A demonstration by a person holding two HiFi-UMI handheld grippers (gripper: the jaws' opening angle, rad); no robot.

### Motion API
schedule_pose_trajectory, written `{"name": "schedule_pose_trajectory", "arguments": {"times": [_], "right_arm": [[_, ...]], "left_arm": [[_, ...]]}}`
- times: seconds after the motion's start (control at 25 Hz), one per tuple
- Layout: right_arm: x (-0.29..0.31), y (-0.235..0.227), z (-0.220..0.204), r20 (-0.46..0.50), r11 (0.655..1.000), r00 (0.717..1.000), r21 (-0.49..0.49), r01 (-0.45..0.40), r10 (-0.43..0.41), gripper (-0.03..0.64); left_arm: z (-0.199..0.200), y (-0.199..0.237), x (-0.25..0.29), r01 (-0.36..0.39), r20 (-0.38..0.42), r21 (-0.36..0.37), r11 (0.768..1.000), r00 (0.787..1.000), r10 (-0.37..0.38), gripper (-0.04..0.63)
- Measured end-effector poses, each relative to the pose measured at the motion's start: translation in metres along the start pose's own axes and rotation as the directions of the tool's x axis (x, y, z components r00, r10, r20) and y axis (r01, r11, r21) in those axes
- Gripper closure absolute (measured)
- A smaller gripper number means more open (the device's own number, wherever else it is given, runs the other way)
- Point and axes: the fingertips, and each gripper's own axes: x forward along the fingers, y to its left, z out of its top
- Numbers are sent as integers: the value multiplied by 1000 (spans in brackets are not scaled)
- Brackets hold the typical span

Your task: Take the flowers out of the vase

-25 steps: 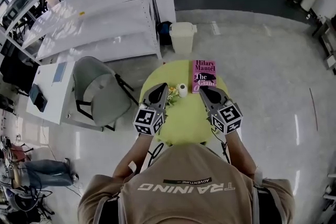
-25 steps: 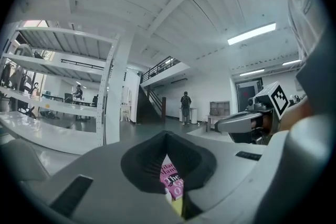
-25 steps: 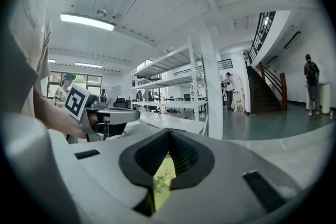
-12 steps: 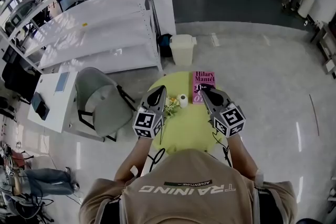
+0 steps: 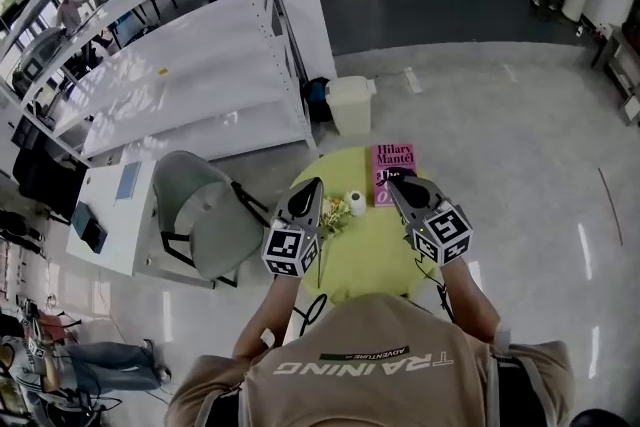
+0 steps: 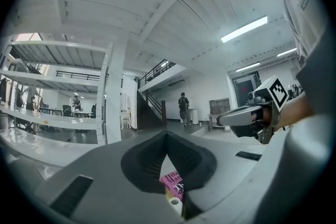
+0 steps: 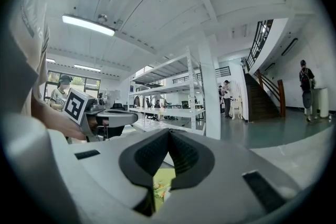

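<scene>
A small bunch of yellow-and-white flowers is on the round yellow-green table, right beside a small white vase. I cannot tell whether the stems are in the vase. My left gripper hovers just left of the flowers, shut and holding nothing. My right gripper hovers to the right of the vase, over a pink book, its jaws also shut and empty. Both point level, away from me. In the left gripper view the vase and book show below the jaws. The right gripper view shows the flowers low down.
A grey chair stands left of the table and a white bin beyond it. White shelving and a white desk fill the left. A cable hangs at the table's near edge. People stand far off.
Both grippers have lifted slightly over the table and stay shut. The head view has tilted, so the table sits lower in the picture. Flowers, vase and book have not moved.
</scene>
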Motion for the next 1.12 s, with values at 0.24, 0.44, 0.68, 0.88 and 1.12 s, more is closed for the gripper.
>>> {"name": "schedule_pose_trajectory", "arguments": {"times": [0.24,0.44,0.68,0.88,1.12], "right_arm": [[4,-4,3,21,1000,1000,-1,17,-17,620],[5,-8,-5,2,1000,1000,2,22,-22,620],[1,-11,-17,-22,999,999,-11,49,-49,620],[1,-17,-11,-10,997,997,-17,71,-71,620],[3,-22,-11,-1,997,997,-20,77,-77,620]], "left_arm": [[-1,2,4,14,-11,-12,1000,1000,-14,594],[-4,7,5,5,-11,-43,999,1000,-5,594],[-9,4,4,10,-11,-53,999,1000,-11,594],[-6,4,9,19,-6,-60,998,1000,-20,594],[-11,1,15,35,-12,-67,997,999,-36,594]]}}
